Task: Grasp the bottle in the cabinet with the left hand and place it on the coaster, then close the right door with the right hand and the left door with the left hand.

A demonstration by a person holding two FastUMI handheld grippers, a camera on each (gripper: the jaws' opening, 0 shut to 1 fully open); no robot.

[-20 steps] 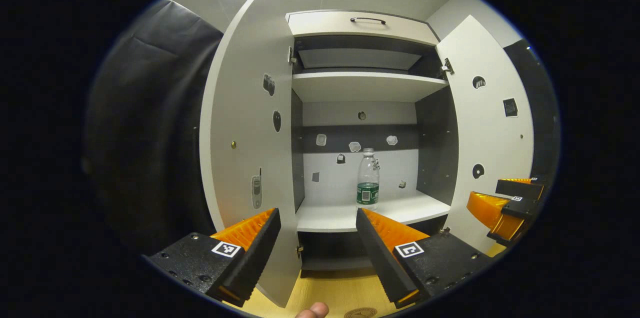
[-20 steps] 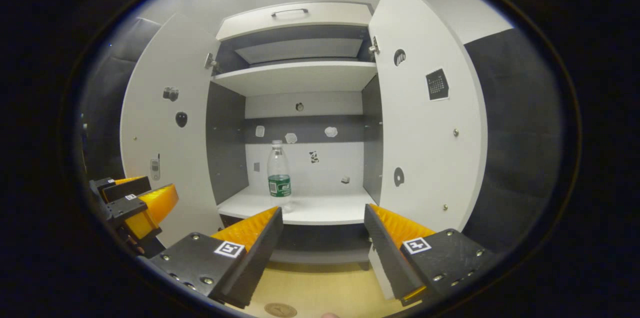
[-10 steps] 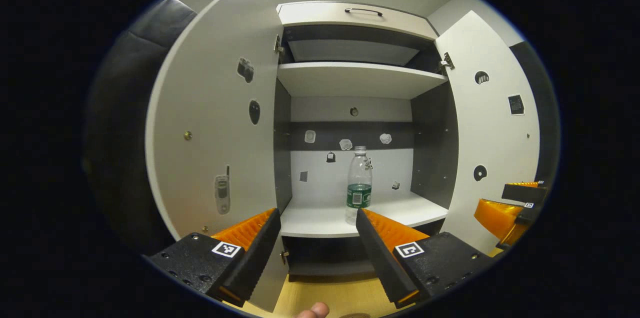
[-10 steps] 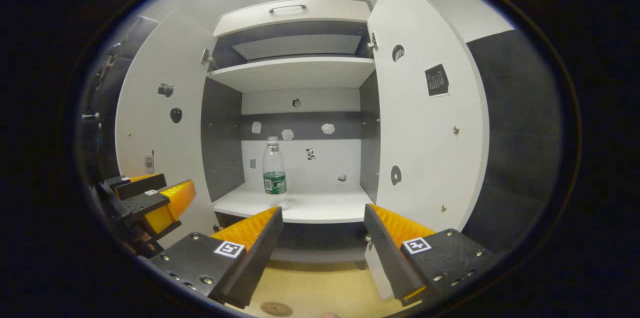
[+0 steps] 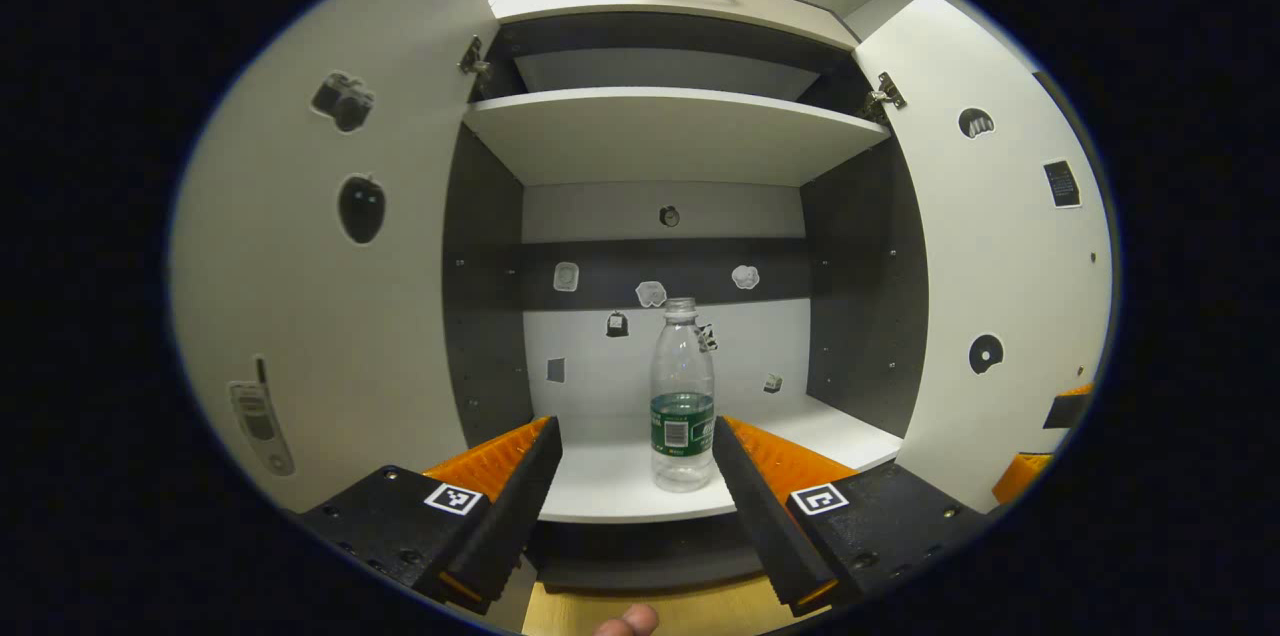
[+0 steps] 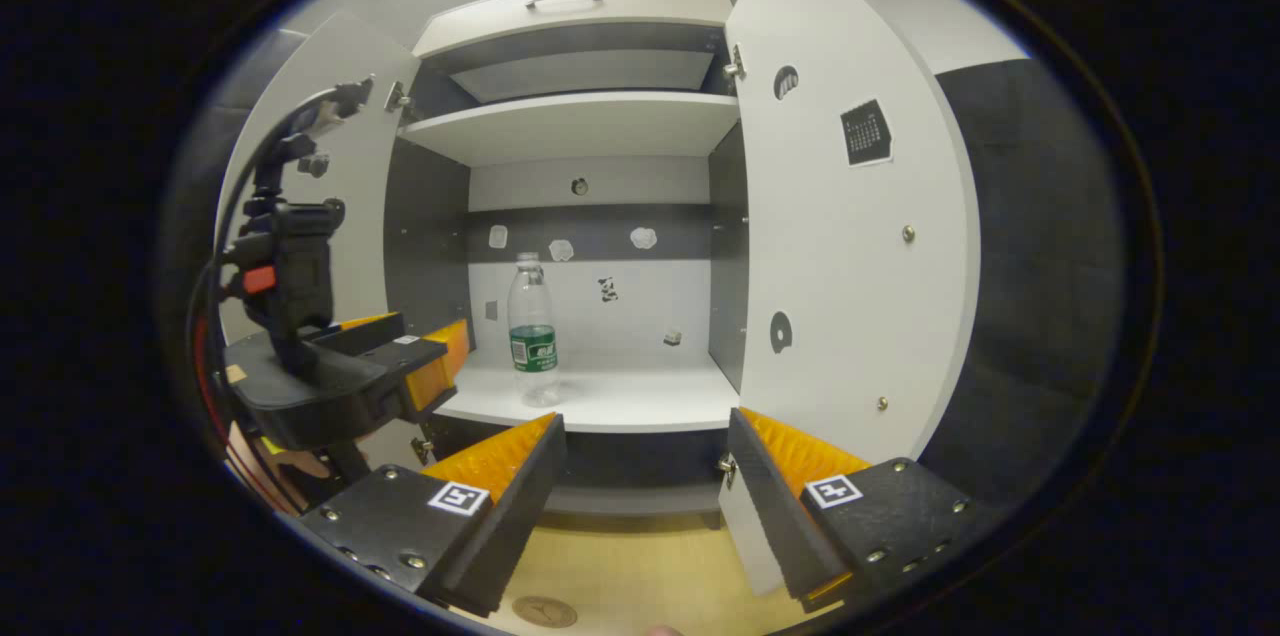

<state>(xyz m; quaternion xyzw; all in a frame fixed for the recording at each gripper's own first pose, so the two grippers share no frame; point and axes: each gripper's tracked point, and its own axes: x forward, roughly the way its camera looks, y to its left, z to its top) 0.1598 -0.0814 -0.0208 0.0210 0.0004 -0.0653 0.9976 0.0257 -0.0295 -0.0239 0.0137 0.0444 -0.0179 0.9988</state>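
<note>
Each claw (image 5: 637, 461) has black screwed mounts bearing square checkered markers.

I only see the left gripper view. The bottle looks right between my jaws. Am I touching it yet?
Observer: No. The right gripper view shows the left gripper at the shelf's front left edge, with a gap to the bottle.
Operator: Where's the coaster?
Observer: The coaster lies on the wooden surface below the shelf, near the right gripper.
Operator: Is that gripper holding anything?
Observer: No, its jaws are open and empty.
</note>
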